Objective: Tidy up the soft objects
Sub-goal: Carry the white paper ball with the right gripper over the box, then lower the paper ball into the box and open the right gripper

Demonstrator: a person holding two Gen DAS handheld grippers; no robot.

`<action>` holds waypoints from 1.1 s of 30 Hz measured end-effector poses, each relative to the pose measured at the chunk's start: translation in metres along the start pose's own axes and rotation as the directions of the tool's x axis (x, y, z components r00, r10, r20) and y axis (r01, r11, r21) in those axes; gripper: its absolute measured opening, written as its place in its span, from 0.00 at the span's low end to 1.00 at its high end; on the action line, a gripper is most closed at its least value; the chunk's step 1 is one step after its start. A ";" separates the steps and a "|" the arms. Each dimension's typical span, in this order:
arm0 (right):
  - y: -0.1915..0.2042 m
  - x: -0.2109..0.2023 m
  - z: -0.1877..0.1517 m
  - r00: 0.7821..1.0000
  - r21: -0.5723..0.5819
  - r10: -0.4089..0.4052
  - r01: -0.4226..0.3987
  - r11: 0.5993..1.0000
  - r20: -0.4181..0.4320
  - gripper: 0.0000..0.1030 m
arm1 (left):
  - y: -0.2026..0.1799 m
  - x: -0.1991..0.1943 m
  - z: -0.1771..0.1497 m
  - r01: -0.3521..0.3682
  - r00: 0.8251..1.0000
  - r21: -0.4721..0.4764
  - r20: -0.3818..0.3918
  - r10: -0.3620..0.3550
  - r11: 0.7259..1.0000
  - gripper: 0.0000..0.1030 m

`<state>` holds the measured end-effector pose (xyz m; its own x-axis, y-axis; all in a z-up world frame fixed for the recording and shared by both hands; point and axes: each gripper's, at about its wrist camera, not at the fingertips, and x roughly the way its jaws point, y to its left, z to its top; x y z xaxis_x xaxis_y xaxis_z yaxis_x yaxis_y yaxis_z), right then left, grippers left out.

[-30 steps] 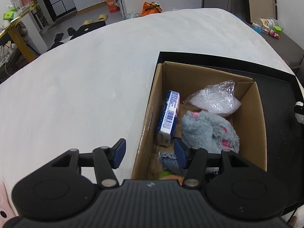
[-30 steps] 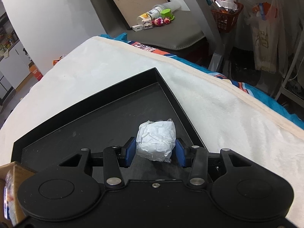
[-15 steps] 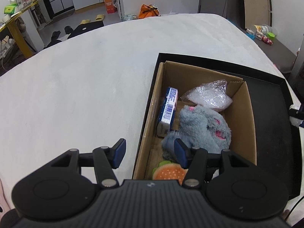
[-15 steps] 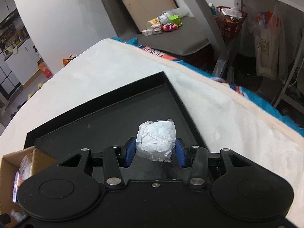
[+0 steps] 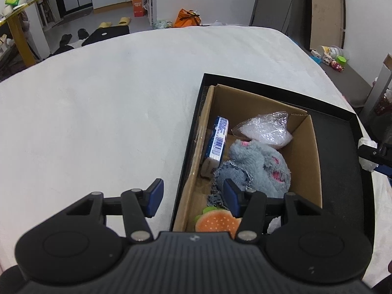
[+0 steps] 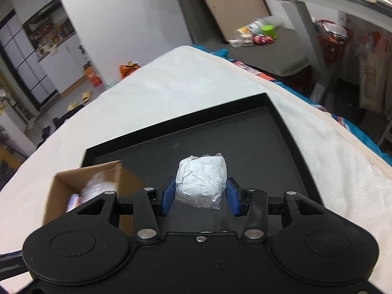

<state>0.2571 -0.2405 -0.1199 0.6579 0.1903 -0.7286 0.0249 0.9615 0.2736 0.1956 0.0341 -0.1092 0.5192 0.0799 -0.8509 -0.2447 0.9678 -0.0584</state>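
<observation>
White fleecy blanket covers the bed (image 5: 103, 112), with a shallow black tray (image 6: 257, 132) on it. Right tool (image 6: 201, 197) clamps a crumpled white paper ball wrapped in clear film (image 6: 201, 180), up above the tray floor. Left tool (image 5: 191, 197) gapes wide and empty over the near left corner of the open brown cardboard box (image 5: 307, 156), where a grey plush toy (image 5: 263, 166) lies.

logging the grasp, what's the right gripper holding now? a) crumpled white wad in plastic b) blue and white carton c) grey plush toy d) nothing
a: the right gripper has its jaws pressed on both sides of the crumpled white wad, above the black tray.
</observation>
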 end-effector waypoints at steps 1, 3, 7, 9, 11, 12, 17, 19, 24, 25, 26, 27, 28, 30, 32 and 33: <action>0.006 -0.004 -0.001 1.000 -0.009 0.010 -0.010 1.000 -0.001 0.42 | 0.001 0.000 -0.001 0.005 1.000 -0.004 0.001 -0.005 1.000 0.50; 0.014 -0.011 -0.003 1.000 -0.018 0.028 -0.029 0.999 -0.003 0.42 | 0.003 0.001 -0.003 0.020 1.000 -0.008 0.000 -0.020 1.000 0.50; 0.032 -0.024 -0.007 0.998 -0.046 0.059 -0.059 0.997 -0.007 0.42 | 0.007 0.001 -0.006 0.042 0.999 -0.013 -0.001 -0.042 0.999 0.49; 0.037 -0.029 -0.008 0.998 -0.052 0.067 -0.068 0.996 -0.008 0.42 | 0.009 0.002 -0.007 0.052 0.999 -0.018 -0.002 -0.052 0.998 0.49; 0.043 -0.033 -0.009 0.997 -0.058 0.081 -0.082 0.995 -0.014 0.42 | 0.012 0.003 -0.009 0.054 0.998 -0.023 -0.008 -0.054 0.998 0.48; 0.047 -0.035 -0.010 0.996 -0.066 0.087 -0.088 0.994 -0.020 0.42 | 0.014 0.005 -0.010 0.051 0.999 -0.024 -0.015 -0.052 0.998 0.47; 0.064 -0.041 -0.015 0.994 -0.100 0.107 -0.110 0.989 -0.034 0.43 | 0.020 0.010 -0.017 0.060 0.998 -0.036 -0.035 -0.061 0.998 0.41; 0.072 -0.043 -0.018 0.992 -0.109 0.116 -0.120 0.987 -0.043 0.43 | 0.023 0.013 -0.021 0.066 0.997 -0.043 -0.048 -0.068 0.997 0.34; 0.091 -0.048 -0.026 0.988 -0.139 0.137 -0.145 0.980 -0.064 0.43 | 0.028 0.019 -0.029 0.091 0.993 -0.060 -0.073 -0.095 0.994 0.19; 0.095 -0.048 -0.028 0.987 -0.141 0.144 -0.153 0.978 -0.071 0.43 | 0.029 0.019 -0.030 0.093 0.993 -0.063 -0.067 -0.097 0.994 0.19; 0.097 -0.049 -0.030 0.986 -0.146 0.148 -0.158 0.977 -0.075 0.43 | 0.030 0.019 -0.031 0.096 0.993 -0.066 -0.066 -0.100 0.993 0.19; 0.100 -0.049 -0.032 0.985 -0.153 0.150 -0.161 0.975 -0.080 0.43 | 0.031 0.019 -0.030 0.097 0.993 -0.069 -0.065 -0.101 0.993 0.15; 0.103 -0.050 -0.033 0.984 -0.154 0.154 -0.165 0.974 -0.085 0.43 | 0.032 0.018 -0.030 0.097 0.993 -0.071 -0.062 -0.101 0.993 0.14; 0.107 -0.049 -0.036 0.981 -0.151 0.165 -0.179 0.972 -0.100 0.43 | 0.034 0.018 -0.031 0.108 0.991 -0.071 -0.066 -0.112 0.992 0.14; 0.111 -0.048 -0.039 0.979 -0.152 0.171 -0.187 0.970 -0.115 0.43 | 0.034 0.017 -0.032 0.112 0.991 -0.072 -0.066 -0.117 0.991 0.14; 0.112 -0.047 -0.040 0.978 -0.151 0.172 -0.189 0.970 -0.121 0.43 | 0.035 0.017 -0.033 0.116 0.990 -0.074 -0.067 -0.121 0.990 0.14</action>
<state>0.1987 -0.1337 -0.0801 0.5565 0.3752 -0.7413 -0.2138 0.9269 0.3086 0.1693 0.0619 -0.1429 0.4894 -0.0541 -0.8704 -0.2424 0.9503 -0.1954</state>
